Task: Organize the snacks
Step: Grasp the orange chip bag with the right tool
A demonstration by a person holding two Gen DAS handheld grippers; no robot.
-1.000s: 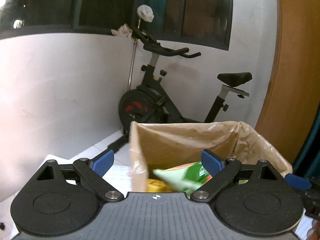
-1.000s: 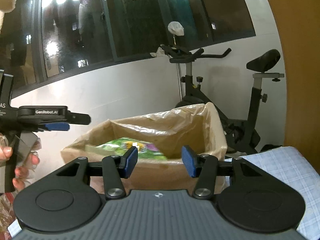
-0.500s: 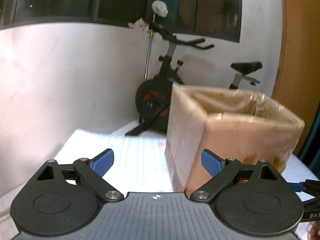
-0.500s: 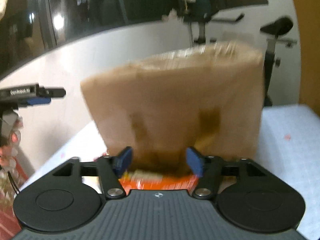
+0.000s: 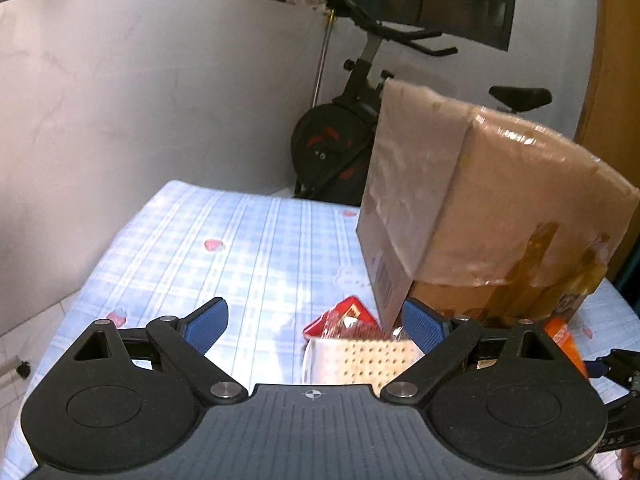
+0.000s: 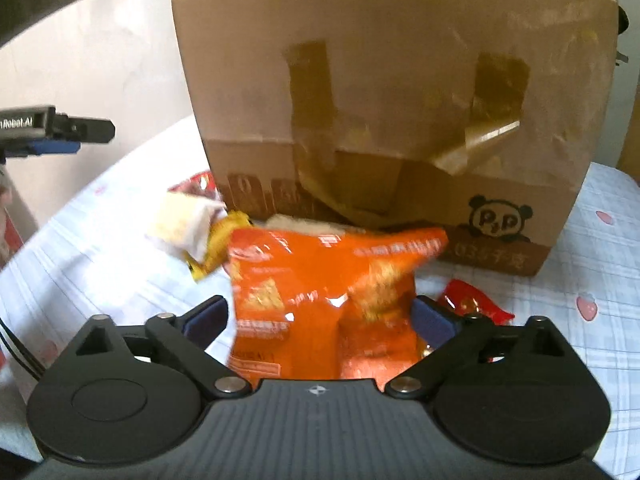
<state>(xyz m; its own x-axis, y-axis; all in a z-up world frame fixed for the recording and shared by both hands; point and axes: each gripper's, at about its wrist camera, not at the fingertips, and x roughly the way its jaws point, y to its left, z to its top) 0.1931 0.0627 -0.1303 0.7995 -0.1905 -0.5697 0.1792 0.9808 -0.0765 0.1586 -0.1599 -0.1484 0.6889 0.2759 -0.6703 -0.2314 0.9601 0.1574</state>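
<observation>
left claw (image 5: 314, 322): jaws spread wide | right claw (image 6: 320, 320): jaws spread wide

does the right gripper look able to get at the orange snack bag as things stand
Probably yes: the right gripper is open with the orange snack bag lying between its fingers, in front of the cardboard box. Nothing sits in the way.

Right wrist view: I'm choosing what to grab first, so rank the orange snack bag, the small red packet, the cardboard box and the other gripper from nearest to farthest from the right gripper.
1. orange snack bag, between the open right gripper fingers.
2. small red packet, just right of them.
3. cardboard box, straight ahead behind the bag.
4. left gripper, at the far left edge.
</observation>
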